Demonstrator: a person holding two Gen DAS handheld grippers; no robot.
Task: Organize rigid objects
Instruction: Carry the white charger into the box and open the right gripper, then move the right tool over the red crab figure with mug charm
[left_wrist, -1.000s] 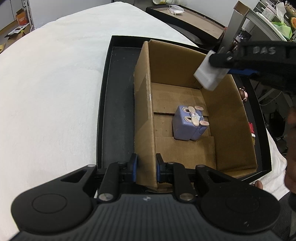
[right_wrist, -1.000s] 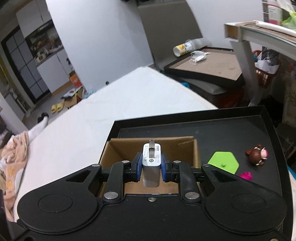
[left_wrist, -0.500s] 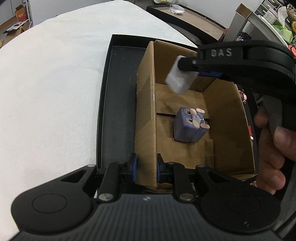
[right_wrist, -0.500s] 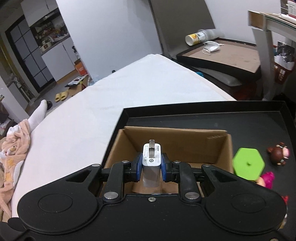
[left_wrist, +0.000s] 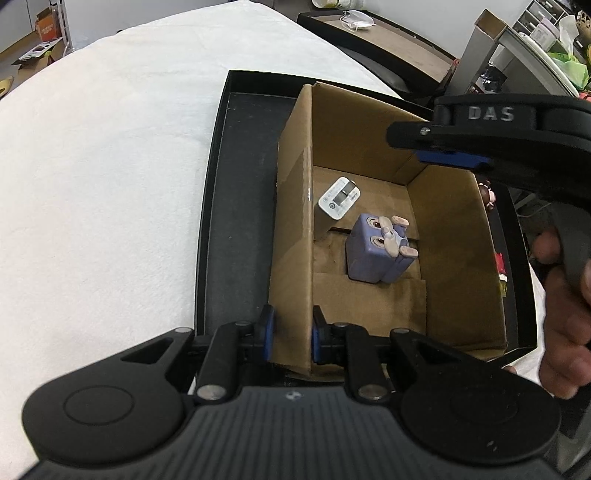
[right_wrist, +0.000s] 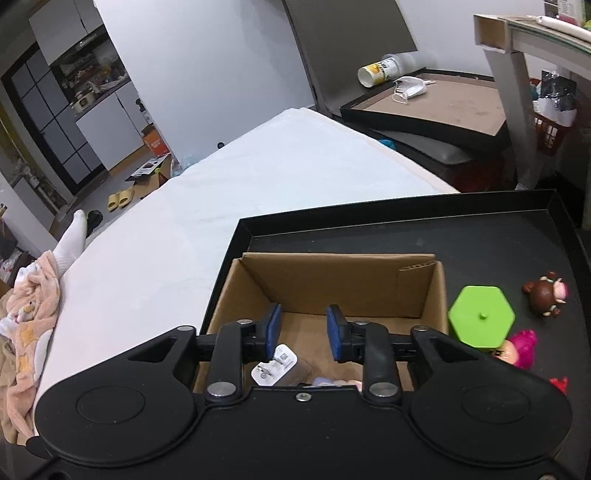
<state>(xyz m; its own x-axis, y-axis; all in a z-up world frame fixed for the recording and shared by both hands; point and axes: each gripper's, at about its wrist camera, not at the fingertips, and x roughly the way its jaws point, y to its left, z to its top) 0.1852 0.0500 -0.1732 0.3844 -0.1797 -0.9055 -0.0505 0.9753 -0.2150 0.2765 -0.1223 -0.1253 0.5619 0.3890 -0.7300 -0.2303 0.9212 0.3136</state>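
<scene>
My left gripper (left_wrist: 290, 330) was clamped on the near wall of the cardboard box (left_wrist: 291, 206), one finger outside and one inside, steadying it. My right gripper (right_wrist: 303, 330) hung above the box with its fingers apart and nothing between them.

The white charger (left_wrist: 339, 197) lay flat on the box floor, close to the left wall, just beside the purple cube toy (left_wrist: 373, 247) but apparently not touching it. Both sat inside the box, which stood in the black tray (left_wrist: 216, 184).

Handling judgement: the charger looked light, stiff and smooth-sided, likely to slip if pinched on a corner; a grip across its two broad faces seemed best. The cube toy looked hard and light, with small protruding parts that might snag.

Outside the box, on the tray, were a green hexagon block (right_wrist: 480, 317), a brown figurine (right_wrist: 546, 293) and a pink toy (right_wrist: 521, 347). The block stood just beside the box's right wall, so I judged that the wall would crowd a finger closing on that side.
</scene>
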